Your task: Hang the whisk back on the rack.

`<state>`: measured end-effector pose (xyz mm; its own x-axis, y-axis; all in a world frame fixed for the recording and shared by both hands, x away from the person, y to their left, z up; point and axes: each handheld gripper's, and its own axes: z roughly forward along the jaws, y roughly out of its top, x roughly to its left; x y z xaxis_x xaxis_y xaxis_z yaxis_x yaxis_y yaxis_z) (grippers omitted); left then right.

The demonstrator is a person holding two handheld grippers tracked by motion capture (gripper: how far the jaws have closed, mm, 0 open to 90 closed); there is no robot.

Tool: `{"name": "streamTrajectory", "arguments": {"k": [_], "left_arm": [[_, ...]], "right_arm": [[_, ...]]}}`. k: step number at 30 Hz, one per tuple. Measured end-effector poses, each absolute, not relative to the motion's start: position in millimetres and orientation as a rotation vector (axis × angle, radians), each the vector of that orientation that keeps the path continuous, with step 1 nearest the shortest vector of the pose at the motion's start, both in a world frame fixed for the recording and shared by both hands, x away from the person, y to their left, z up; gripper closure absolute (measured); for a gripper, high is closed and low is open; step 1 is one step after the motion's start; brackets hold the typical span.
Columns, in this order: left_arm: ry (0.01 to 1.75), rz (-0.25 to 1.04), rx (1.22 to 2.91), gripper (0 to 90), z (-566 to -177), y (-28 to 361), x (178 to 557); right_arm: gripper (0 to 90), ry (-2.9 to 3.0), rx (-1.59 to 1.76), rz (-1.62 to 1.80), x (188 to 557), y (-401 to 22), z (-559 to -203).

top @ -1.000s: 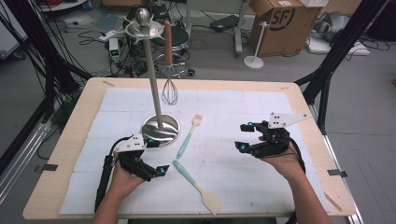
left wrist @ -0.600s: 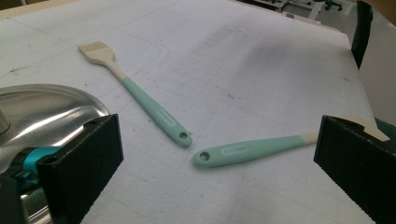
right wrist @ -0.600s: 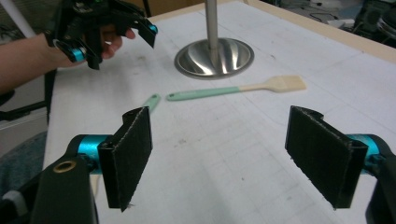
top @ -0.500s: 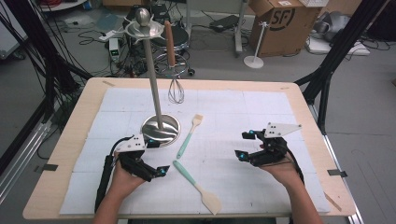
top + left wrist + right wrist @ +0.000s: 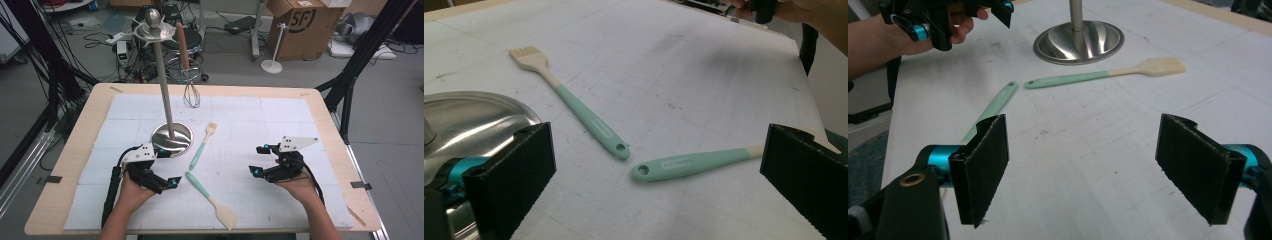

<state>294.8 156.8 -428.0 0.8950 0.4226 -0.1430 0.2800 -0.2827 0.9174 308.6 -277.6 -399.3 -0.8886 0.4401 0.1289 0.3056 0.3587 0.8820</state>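
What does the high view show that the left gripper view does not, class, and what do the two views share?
High view alone: the whisk hanging from the stand's top disc, and the left gripper, jaws open. Left gripper view alone: the hanging holes in both handle ends. Both: the pastry brush, the spatula, the stand's steel base and the white mat.
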Motion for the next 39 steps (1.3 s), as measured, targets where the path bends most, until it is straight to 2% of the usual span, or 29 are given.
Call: {"name": "streamTrajectory", "arguments": {"k": [7,39], "left_arm": [[0.515,0.155,1.876,1.8,-426.8,157.3,294.3],[0.511,0.163,1.873,1.8,-427.2,155.3,296.8]], "right_arm": [[20.0,2.523,0.694,1.52,295.8,-269.5,-408.4],[20.4,2.456,0.705,1.573,293.2,-278.5,-405.1]]}}
